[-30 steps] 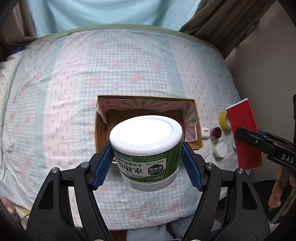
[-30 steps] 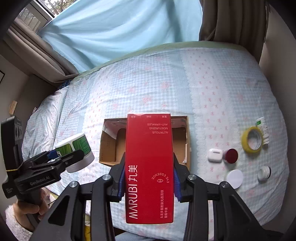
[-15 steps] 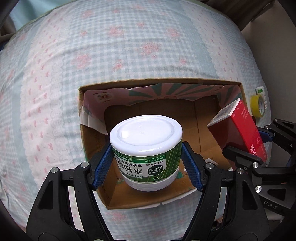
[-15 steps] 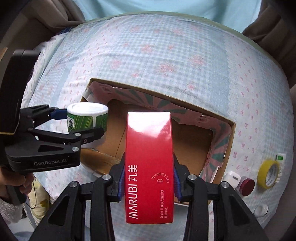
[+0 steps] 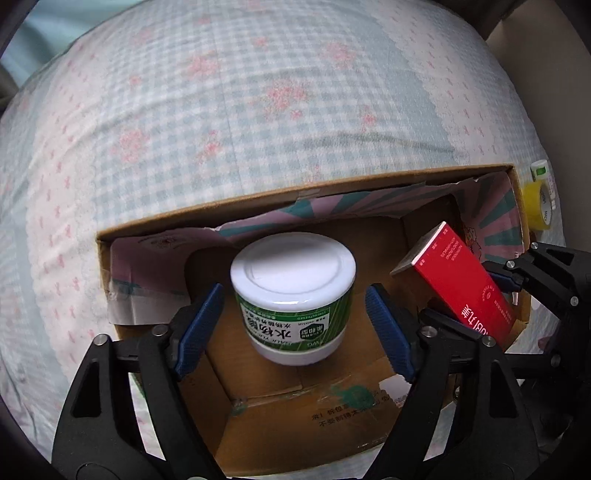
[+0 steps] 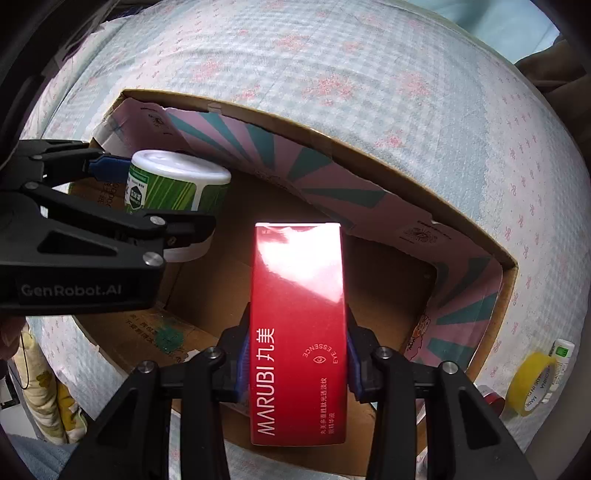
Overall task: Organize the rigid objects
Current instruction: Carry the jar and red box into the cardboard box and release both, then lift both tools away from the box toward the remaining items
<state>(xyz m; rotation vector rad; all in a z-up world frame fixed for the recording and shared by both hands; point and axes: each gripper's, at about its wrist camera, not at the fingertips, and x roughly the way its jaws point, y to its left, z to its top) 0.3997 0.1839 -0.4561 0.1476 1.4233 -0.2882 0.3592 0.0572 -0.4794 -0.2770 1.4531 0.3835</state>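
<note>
Placing step: left gripper point(image 5: 293, 325) released, white-lidded green plastic jar point(image 5: 293, 295) standing free between jaws in open brown cardboard box point(image 5: 295, 424); right gripper point(image 6: 295, 354) clenched on glossy red rectangular carton point(image 6: 298, 332), next lower and release.

Bed with checked floral cover, curtain at the edges.

Bedspread point(image 5: 258, 110) fills most of both frames: pale blue-and-white check with pink flower prints and white lace-like bands. Light blue curtain point(image 6: 517, 22) shows at upper right of the right wrist frame, darker brown drape point(image 6: 554, 55) just below it. Beige wall point(image 5: 546, 33) at upper right of the left wrist frame. Soft, even light.
</note>
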